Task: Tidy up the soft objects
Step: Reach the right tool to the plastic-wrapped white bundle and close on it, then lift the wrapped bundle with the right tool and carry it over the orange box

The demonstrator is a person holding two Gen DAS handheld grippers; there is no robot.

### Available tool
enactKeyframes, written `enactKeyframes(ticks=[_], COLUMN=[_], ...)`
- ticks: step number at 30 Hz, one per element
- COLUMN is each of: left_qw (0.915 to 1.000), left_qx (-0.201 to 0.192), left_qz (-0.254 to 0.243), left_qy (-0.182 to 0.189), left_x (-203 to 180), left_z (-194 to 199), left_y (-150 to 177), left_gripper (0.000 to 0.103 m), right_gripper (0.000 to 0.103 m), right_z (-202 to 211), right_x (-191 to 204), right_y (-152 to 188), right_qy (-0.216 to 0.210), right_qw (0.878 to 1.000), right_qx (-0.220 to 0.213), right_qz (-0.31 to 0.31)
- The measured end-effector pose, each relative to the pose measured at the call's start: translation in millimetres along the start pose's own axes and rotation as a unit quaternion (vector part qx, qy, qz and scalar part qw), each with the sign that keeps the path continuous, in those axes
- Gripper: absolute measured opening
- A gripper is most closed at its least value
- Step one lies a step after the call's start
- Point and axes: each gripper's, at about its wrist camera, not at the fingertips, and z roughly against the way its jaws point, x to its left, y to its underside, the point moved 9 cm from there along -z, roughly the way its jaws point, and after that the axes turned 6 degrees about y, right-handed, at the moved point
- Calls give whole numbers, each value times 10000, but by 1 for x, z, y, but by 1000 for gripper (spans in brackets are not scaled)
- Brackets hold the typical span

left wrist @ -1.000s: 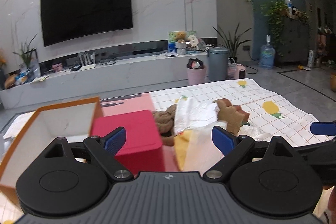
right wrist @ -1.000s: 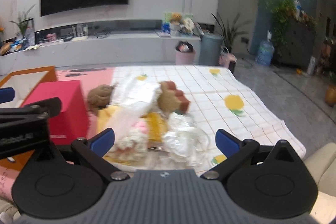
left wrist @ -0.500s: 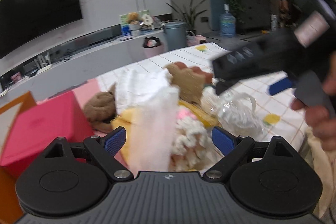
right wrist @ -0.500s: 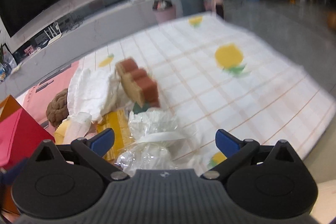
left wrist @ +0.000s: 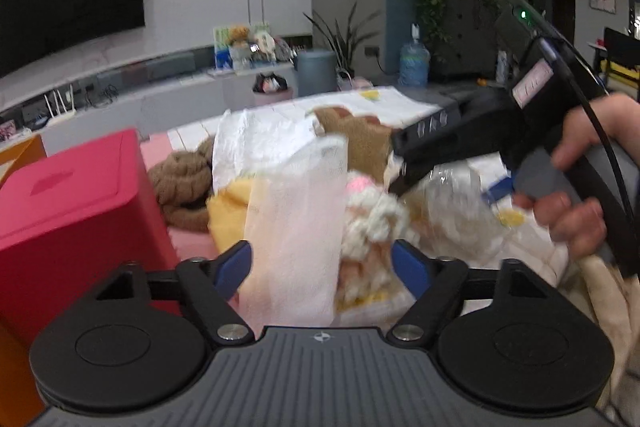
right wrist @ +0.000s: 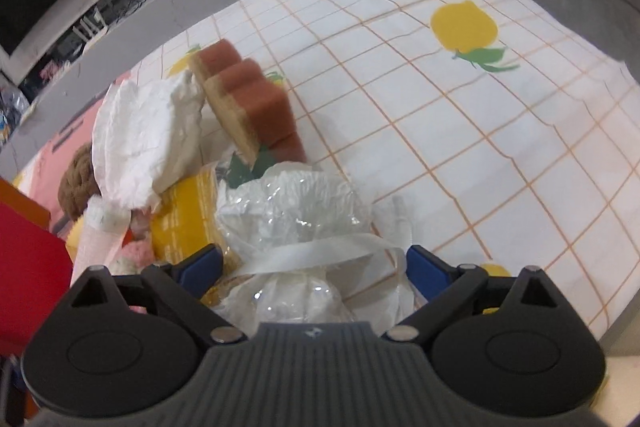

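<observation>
My right gripper [right wrist: 314, 263], jaws wide, straddles the plastic bag [right wrist: 296, 211]; left gripper [left wrist: 322, 263] wide around, probably, gauze [left wrist: 296, 227]. Next: close.

You can count one red box [left wrist: 76, 203], one brown sponge [right wrist: 244, 99], one white cloth [right wrist: 148, 135], one brown knitted thing [left wrist: 184, 183], one clear plastic bag [right wrist: 296, 223], one yellow packet [right wrist: 188, 223] and one fluffy pink-and-white toy [left wrist: 372, 211]. Two bins stand behind: one grey bin [left wrist: 317, 73], one pink bin [left wrist: 273, 94].
</observation>
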Motion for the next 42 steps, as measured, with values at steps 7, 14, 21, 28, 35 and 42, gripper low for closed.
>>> enactKeyframes(ticks=[7,14,21,28,35,42], left_qw=[9983,9947,9941,9942,9939,9950], left_qx=[202,143,-75,17,263,552], left_qz=[552,975,1023,1061,1052,822], left_qy=[43,279,342,155,178,115], left_x=[24,25,24,30,29,27], left_z=[-6,-7,14,5,-5,-11], left_y=[7,7,-12,-15,-1,7], left_gripper=[56,21,19,18,46,47], right_gripper=[96,56,49,49,50,51], right_z=[-5,2,6,5,5,5], right_x=[-9,-4,-13,-8,-4,-4], right_y=[-2,1,2,5,7,8], right_qy=[153,492,375,375,316,321], right_qw=[9997,9980,9992,9989,9990,9990], right_qx=[41,-220,-151,-133,-81,-67], right_qz=[-188,342,74,235,313,314])
